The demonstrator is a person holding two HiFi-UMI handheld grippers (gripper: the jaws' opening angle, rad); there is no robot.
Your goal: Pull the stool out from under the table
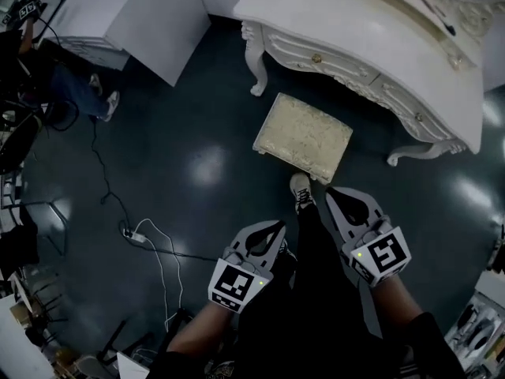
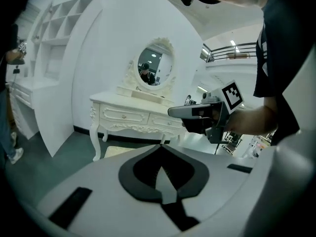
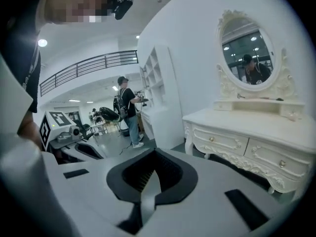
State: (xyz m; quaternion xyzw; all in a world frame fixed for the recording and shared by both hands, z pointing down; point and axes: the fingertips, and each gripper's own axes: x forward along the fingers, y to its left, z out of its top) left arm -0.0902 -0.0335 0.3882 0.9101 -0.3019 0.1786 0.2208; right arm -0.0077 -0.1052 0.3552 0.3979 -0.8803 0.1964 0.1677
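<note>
Floor cable (image 1: 110, 200): only the head view is showing it, trailing over the dark floor to a white power strip (image 1: 134, 234) at the far left.
Left gripper (image 1: 277, 226): its jaws are pressing together with nothing between them. Its own view is making that plain, while the head view is giving only its back and marker cube.
Stool (image 1: 303, 137): it is standing on the floor just in front of the table (image 1: 371, 34), between the table's front legs and clear of the top. It is sitting askew to the table's front edge.
Stool's look: the head view is showing a rectangular cream cushion with a patterned surface. The left gripper view is catching only a pale sliver low by the table's leg, and the right gripper view is not showing it.
Shoe (image 1: 300, 189): it is resting just beside the stool's near edge.
Right gripper (image 1: 334, 191): its jaws are meeting too, gripping nothing.
Mirror (image 3: 252, 58): only the gripper views are showing its oval face above the table.
</note>
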